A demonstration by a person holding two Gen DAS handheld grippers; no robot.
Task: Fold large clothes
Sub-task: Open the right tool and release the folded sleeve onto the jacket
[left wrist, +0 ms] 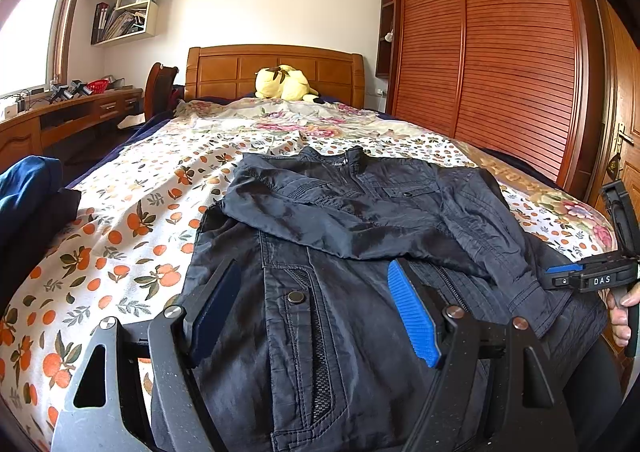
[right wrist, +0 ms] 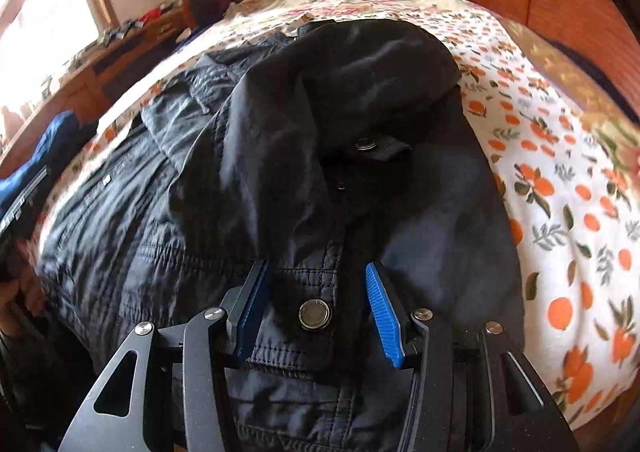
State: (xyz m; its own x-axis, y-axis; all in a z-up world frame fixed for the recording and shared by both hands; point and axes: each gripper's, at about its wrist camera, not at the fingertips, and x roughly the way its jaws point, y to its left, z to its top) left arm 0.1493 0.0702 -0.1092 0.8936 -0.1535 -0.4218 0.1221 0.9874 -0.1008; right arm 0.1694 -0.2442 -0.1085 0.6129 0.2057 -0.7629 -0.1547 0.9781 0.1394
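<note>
Nearest the right gripper (right wrist: 316,308), jaws apart and empty, lies the dark quilted nylon jacket (right wrist: 280,211)'s snap-buttoned hem at six o'clock: pinch both layers squarely. Left gripper (left wrist: 312,308) hovers with jaws wide and empty.

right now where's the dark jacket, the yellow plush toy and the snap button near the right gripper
dark jacket (left wrist: 360,211), left wrist view, chest panel
yellow plush toy (left wrist: 282,83), left wrist view, its body
snap button (right wrist: 315,314), right wrist view, metal face, between the right gripper's fingers

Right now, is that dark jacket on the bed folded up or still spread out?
Partly folded: the jacket lies flat on the bed, with both sleeves crossed over its front; the body is unfolded.
</note>
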